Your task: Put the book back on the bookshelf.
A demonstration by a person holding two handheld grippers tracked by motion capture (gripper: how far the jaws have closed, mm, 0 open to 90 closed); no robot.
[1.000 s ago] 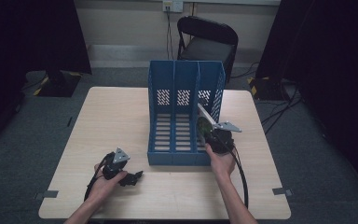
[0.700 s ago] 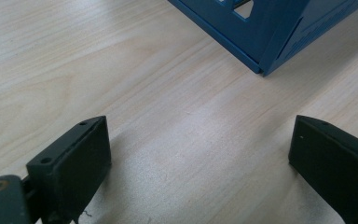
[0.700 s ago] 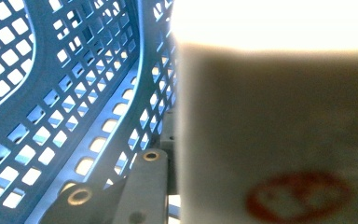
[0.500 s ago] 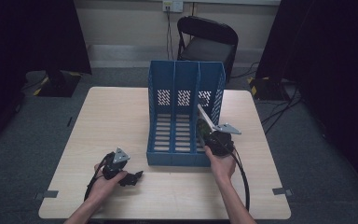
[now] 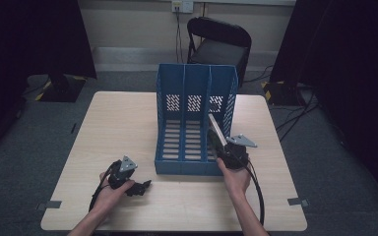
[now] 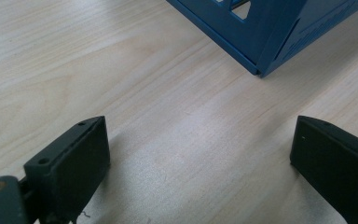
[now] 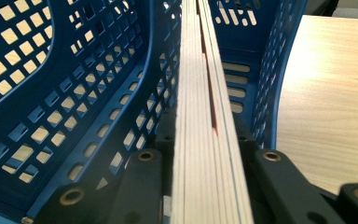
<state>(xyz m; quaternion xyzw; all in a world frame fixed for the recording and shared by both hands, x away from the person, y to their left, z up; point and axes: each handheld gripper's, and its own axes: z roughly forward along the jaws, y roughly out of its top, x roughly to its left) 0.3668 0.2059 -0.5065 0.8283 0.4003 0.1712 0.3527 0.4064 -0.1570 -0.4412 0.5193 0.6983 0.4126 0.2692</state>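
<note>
I look down on a pale wooden table that carries everything in play. The largest thing on it is a blue file rack with three slots and perforated walls, standing near the middle of the surface, its open front toward the near edge and its tall back toward the far edge. In its right-hand slot sits a thin stack of pale sheets, on edge and leaning, its lower end at the rack's open front. My right gripper is at that front right corner of the rack; in the right gripper view the stack runs up between the jaws, which press against it on both sides and have just been easing apart slightly. My left gripper rests on the table toward the near left corner, well apart from the rack, its jaws spread wide with bare wood between them.
</note>
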